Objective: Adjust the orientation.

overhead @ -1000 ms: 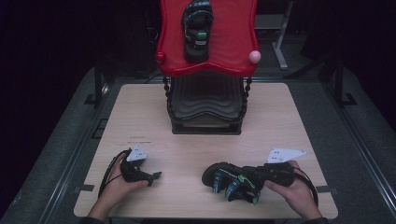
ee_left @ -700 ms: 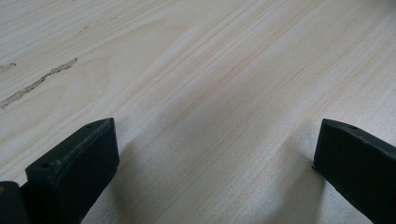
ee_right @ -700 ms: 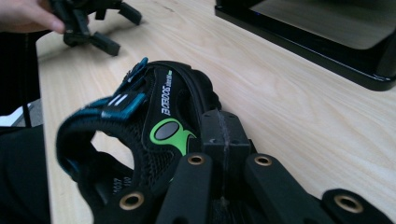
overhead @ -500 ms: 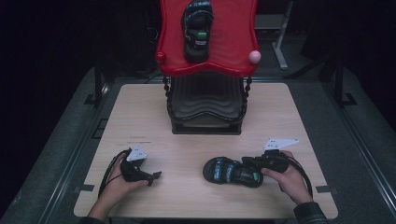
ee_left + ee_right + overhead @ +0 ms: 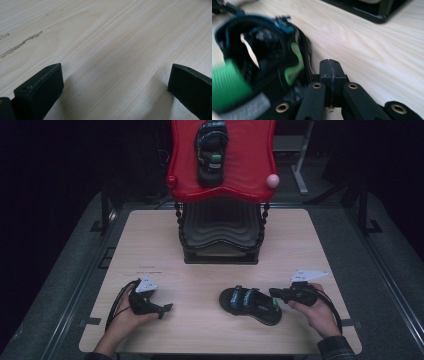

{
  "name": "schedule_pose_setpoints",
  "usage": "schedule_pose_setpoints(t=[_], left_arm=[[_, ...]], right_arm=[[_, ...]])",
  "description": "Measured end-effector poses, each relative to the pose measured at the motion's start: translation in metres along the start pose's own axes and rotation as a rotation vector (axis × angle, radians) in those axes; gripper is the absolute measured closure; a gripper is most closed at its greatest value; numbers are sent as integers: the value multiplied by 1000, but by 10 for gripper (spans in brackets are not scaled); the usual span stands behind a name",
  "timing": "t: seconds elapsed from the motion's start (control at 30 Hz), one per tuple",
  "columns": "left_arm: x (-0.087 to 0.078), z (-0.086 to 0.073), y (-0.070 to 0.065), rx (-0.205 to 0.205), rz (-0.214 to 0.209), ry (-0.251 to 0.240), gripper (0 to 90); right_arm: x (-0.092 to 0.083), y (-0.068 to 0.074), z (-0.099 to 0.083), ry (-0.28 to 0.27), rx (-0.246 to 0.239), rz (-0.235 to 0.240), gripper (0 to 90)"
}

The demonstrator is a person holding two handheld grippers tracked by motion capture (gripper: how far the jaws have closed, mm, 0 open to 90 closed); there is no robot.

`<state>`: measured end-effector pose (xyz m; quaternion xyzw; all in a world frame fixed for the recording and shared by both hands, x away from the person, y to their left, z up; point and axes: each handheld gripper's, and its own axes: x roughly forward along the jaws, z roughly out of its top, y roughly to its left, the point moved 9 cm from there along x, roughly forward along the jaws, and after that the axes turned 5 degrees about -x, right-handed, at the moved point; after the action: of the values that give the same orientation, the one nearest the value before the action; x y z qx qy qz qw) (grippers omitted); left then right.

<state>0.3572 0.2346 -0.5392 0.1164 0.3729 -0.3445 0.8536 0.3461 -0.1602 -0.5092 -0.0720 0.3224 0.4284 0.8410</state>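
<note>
left gripper (image 5: 167,308) jaws apart, right gripper (image 5: 329,65) jaws together

The left gripper (image 5: 113,92) has its two black jaws set wide apart, with nothing between them. Beyond and between the jaws lies the pale wood-grain tabletop (image 5: 112,45). A dark streak (image 5: 21,45) marks the tabletop ahead of the left-hand jaw.

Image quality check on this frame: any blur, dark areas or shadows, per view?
High view: sharp, table evenly lit, surroundings nearly black. Left gripper view: wood grain crisp, soft shadows beside the open jaws of the left gripper. Right gripper view: sandal at left smeared and out of focus, the shut right gripper and the nearby wood sharper.
</note>
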Motion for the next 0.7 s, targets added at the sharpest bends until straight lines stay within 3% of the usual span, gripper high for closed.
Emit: schedule_pose_setpoints(t=[0.17,0.33,0.7], left_arm=[[0,0,0,0,1,0,0],[0,0,0,0,2,0,0],[0,0,0,-1,3,0,0]], right_arm=[[-14,0,-17,32,-3,-5,900],[-15,3,-26,68,-15,4,900],[-18,15,-30,98,-36,19,900]])
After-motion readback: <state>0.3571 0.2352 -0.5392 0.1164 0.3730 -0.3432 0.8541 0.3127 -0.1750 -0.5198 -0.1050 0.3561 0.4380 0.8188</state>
